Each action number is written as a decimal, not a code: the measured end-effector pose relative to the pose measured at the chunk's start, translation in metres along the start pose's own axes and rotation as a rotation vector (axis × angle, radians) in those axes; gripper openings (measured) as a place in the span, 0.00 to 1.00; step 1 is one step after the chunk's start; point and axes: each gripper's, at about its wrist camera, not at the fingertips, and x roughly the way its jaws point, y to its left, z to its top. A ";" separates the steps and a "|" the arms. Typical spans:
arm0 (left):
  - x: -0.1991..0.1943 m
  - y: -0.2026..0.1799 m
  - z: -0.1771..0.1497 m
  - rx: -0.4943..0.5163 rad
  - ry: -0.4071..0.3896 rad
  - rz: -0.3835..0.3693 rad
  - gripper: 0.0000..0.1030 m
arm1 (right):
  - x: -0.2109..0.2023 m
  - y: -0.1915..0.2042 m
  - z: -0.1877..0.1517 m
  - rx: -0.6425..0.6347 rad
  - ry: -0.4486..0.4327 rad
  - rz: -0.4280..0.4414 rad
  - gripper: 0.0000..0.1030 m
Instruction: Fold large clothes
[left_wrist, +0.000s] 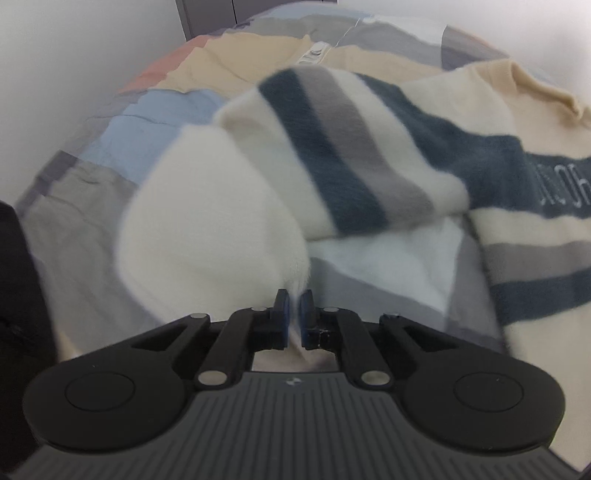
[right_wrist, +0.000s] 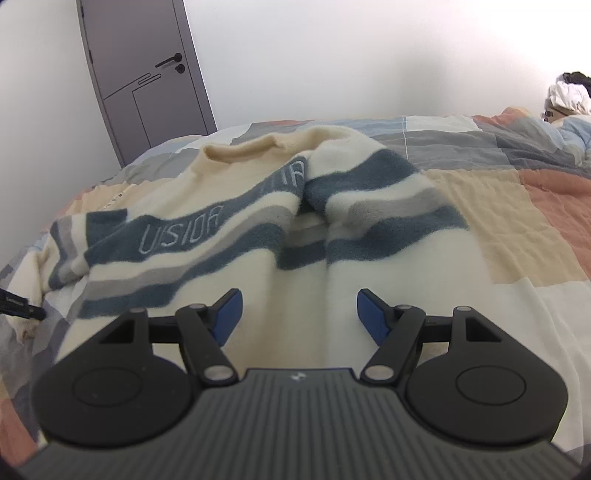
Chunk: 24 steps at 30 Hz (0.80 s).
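Note:
A cream sweater (right_wrist: 207, 258) with dark blue and grey stripes and stitched lettering lies spread on the bed. One striped sleeve (right_wrist: 380, 206) is folded in over its body. In the left wrist view the other sleeve (left_wrist: 207, 206) bends toward me, and my left gripper (left_wrist: 294, 301) is shut on its cream cuff, with fabric pinched between the blue pads. The tip of that gripper (right_wrist: 22, 308) also shows at the far left of the right wrist view. My right gripper (right_wrist: 299, 314) hovers open over the sweater's plain lower body with nothing between its fingers.
A patchwork quilt (right_wrist: 498, 206) in grey, blue, beige and salmon covers the bed. A grey door (right_wrist: 140, 74) and white walls stand behind it. A heap of clothes (right_wrist: 569, 96) lies at the far right. Something dark (left_wrist: 18, 277) fills the left edge.

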 end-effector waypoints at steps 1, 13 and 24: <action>-0.006 0.008 0.006 0.017 -0.008 0.025 0.07 | 0.000 0.000 -0.001 -0.002 0.005 0.005 0.68; 0.012 0.160 0.043 -0.282 -0.027 0.342 0.07 | 0.013 0.004 -0.003 -0.012 0.032 0.014 0.69; 0.020 0.184 0.021 -0.328 -0.048 0.236 0.20 | 0.020 0.005 -0.001 -0.021 0.041 0.015 0.69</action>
